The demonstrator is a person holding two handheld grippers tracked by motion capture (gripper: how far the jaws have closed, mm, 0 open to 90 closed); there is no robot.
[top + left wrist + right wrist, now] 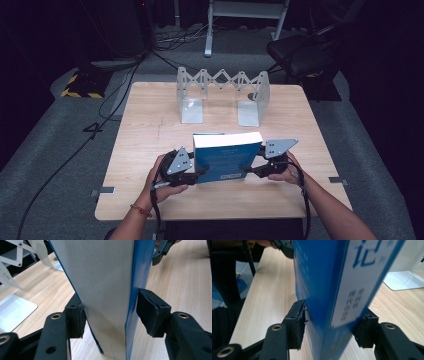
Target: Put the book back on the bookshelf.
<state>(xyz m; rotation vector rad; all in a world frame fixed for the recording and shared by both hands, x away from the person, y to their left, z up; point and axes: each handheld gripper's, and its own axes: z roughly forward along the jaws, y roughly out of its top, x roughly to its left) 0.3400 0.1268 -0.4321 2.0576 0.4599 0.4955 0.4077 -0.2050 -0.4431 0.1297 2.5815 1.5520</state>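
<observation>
A thick blue book [227,157] stands upright on the wooden table [150,130], slightly tilted, its white page edge on top. My left gripper [200,172] clamps its left end and my right gripper [250,169] its right end. In the left gripper view the pads [150,312] press both covers, with the grey page block [105,290] between them. In the right gripper view the pads [298,320] bear on the blue cover and the lettered spine [352,290]. Each view shows the other gripper's jaw tip [162,250] [284,246] at the book's far end.
A white expandable metal book rack [222,95] stands at the table's far middle, with flat base plates [15,310] [404,277] toward me. A black chair [300,50] and cables lie beyond the table. The near table edge runs just under my hands.
</observation>
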